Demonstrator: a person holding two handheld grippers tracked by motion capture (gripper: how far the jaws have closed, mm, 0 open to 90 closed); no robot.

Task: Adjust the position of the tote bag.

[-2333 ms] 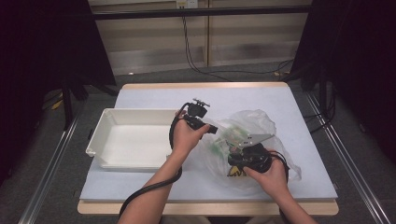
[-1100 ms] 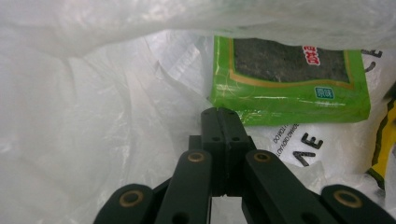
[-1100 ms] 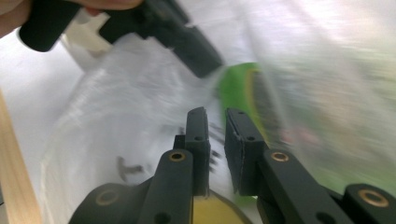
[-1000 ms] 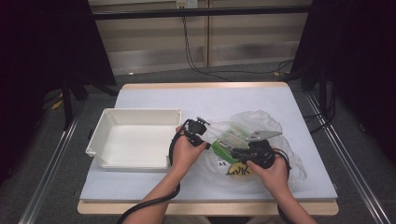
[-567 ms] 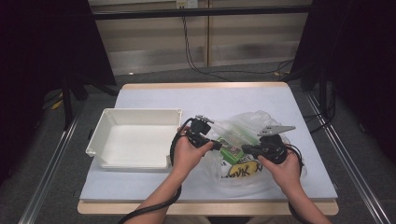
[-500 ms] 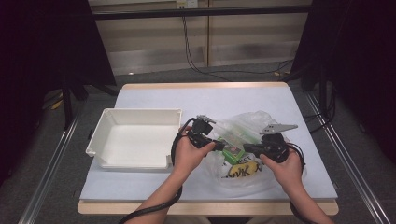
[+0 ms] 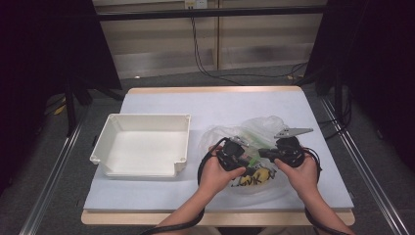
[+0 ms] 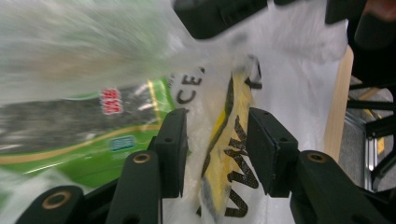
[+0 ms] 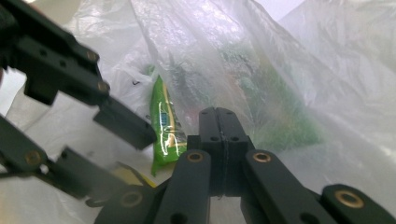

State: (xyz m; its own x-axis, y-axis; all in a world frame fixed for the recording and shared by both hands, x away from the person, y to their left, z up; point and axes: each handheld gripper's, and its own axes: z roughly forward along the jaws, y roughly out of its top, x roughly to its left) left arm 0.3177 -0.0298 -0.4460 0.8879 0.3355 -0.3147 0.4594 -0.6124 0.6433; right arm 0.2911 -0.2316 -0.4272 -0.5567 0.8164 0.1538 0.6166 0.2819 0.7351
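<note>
A clear plastic bag (image 7: 254, 128) lies on the right half of the table with a green packet (image 8: 84, 140) and a yellow packet (image 8: 229, 135) with black lettering inside it. My left gripper (image 8: 215, 148) is open inside the bag's mouth, its jaws on either side of the yellow packet, which stands on edge between them without being clamped. My right gripper (image 9: 219, 128) is shut on a fold of the bag's film, which rises taut over its jaws. In the high view the left gripper (image 7: 241, 152) and right gripper (image 7: 263, 152) point at each other, a few centimetres apart.
A white tray (image 7: 182, 128) stands on the left half of the table, a short gap from the bag. The table's front edge (image 7: 147, 215) is close under the person's forearms. The far half of the table is bare.
My right gripper has drawn the bag's film to the right and a little up. My left gripper has pushed right, into the bag, until its jaws straddle the yellow packet.
</note>
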